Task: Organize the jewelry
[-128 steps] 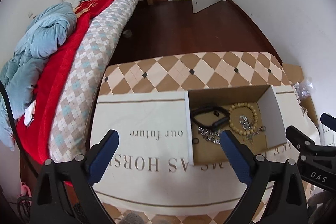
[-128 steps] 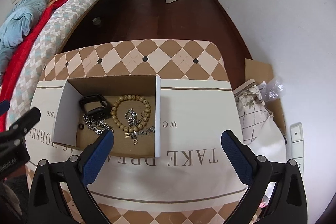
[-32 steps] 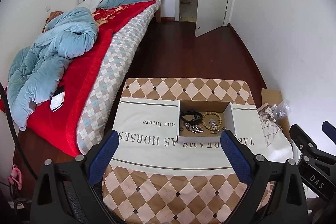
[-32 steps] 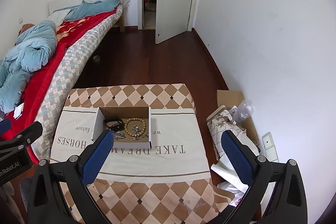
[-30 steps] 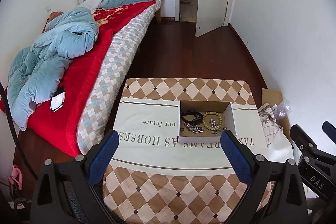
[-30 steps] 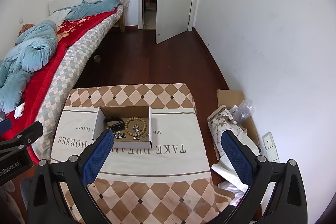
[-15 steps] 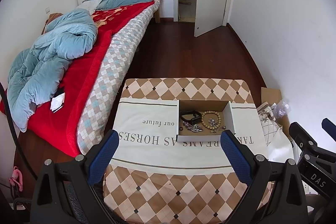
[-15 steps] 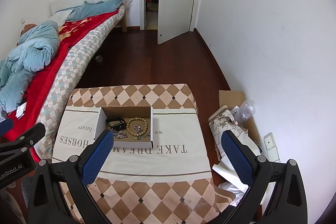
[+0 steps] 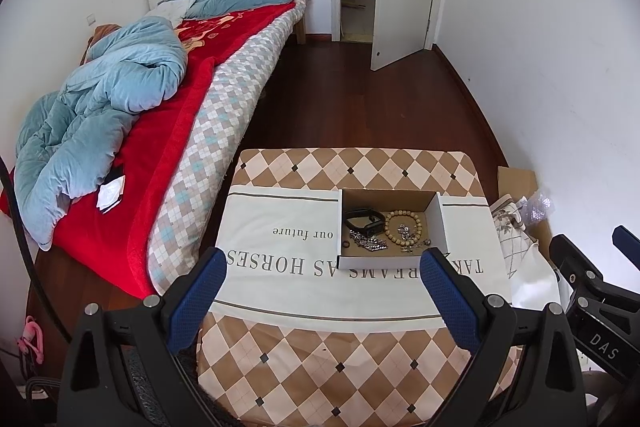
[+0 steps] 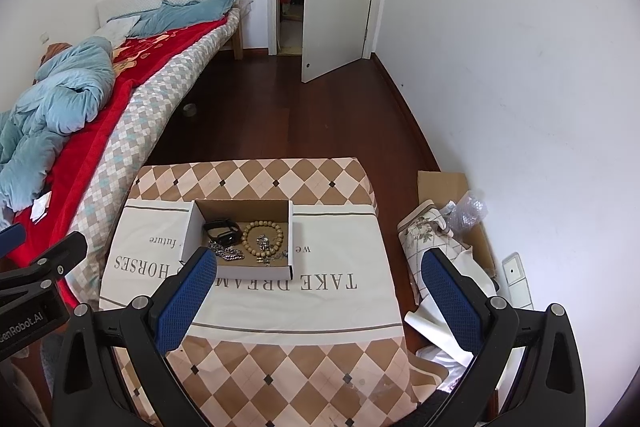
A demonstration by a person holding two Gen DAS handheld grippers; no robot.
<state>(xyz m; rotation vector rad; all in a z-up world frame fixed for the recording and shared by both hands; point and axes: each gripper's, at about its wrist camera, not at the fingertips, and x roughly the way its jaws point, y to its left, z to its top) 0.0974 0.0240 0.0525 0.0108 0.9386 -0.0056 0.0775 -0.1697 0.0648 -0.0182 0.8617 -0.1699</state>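
Jewelry boxed; both grippers held high, clear of the table.

The jewelry (image 9: 382,233) is seen inside the box (image 9: 442,227) mid-table; left gripper (image 9: 320,301) and right gripper (image 10: 316,297) gape wide, empty. A descent toward the box is judged next, if anything.

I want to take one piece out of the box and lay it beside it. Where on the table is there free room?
Free patches: the cream printed cloth right of the open cardboard box, and left of it by "our future". Also the checkered tablecloth in front. Crowded: inside the box, where the black watch, wooden bead bracelet and silver chain lie close together.
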